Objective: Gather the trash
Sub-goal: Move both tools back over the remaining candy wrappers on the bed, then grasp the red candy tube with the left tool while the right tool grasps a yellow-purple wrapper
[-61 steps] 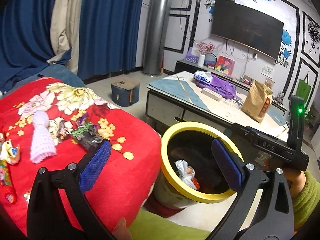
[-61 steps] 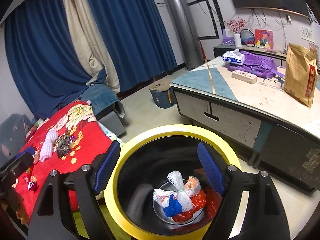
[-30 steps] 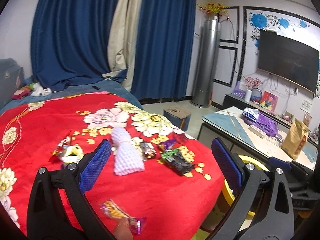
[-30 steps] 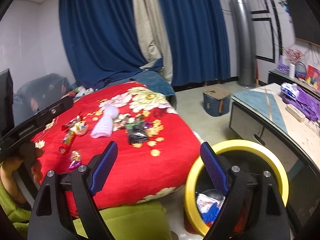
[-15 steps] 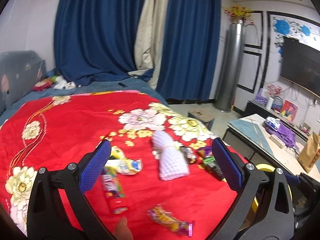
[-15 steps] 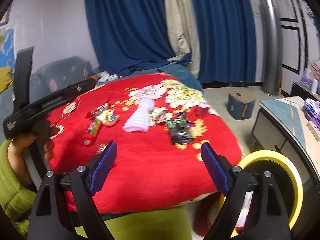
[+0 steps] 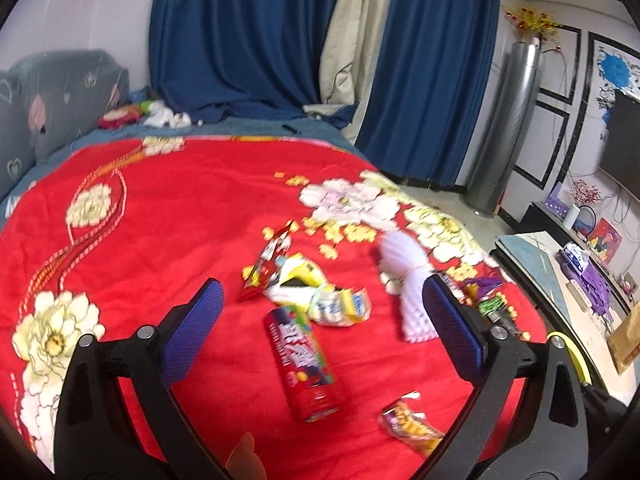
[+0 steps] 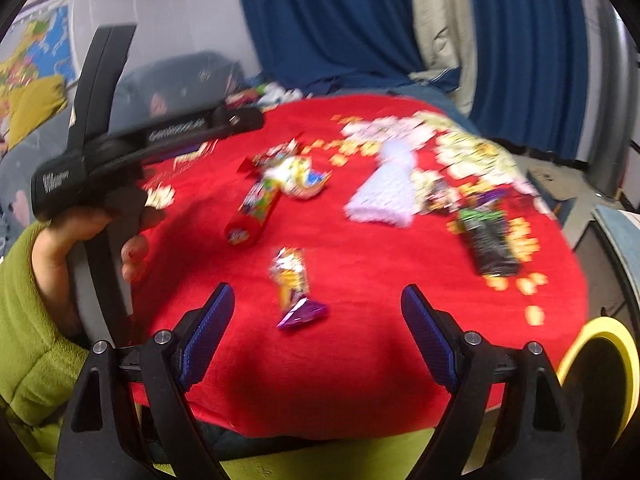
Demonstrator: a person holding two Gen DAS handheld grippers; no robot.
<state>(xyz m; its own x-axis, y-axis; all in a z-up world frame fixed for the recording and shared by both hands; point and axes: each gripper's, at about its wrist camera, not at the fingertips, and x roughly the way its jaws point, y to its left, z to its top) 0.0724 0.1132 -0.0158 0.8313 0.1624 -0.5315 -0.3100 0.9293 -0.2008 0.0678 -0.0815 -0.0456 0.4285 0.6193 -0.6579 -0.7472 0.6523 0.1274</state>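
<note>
Red snack tube lies on red floral blanket, framed between the left gripper pads but untouched. Left jaws wide, just been closing slightly, holding nothing. Candy wrapper lies near the tube, just ahead of right gripper, whose jaws stand wide apart and empty. Crumpled yellow-white wrappers touch the tube's far end; white foam net beyond, black packet further right. Yellow-rimmed bin off the blanket edge.

Likely a home living room; blue curtains, red floral blanket, wall television
</note>
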